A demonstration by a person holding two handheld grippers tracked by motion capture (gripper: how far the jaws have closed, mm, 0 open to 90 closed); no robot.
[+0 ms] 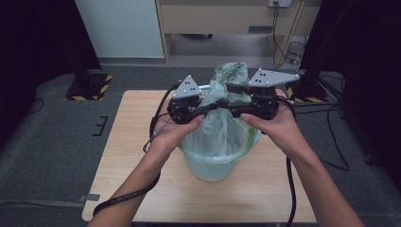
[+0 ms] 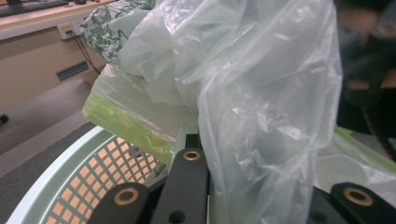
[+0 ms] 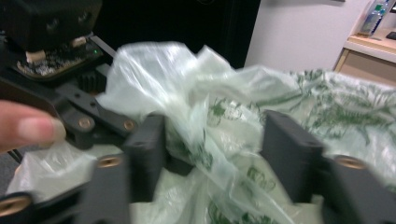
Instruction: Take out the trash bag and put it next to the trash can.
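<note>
Your left gripper (image 1: 213,105) has its fingers (image 2: 187,182) closed tight on a gathered fold of the clear plastic bag (image 1: 222,127), which billows up and to the right of them in the left gripper view. Your right gripper (image 1: 226,103) stands with its fingers (image 3: 289,154) parted, a wide gap between them; loose film with green print lies in that gap, but the pads do not press it. The two sets of fingers point at each other, almost touching, above the middle of the pale green basket (image 1: 213,168). So the bag's neck runs upright between your hands, its long axis from the basket up to the bunched top (image 1: 231,73), and the left hand alone has it. The basket sits on the tabletop (image 1: 132,142) just beneath; the free film lies straight ahead of the right fingers, which are nearest to it
</note>
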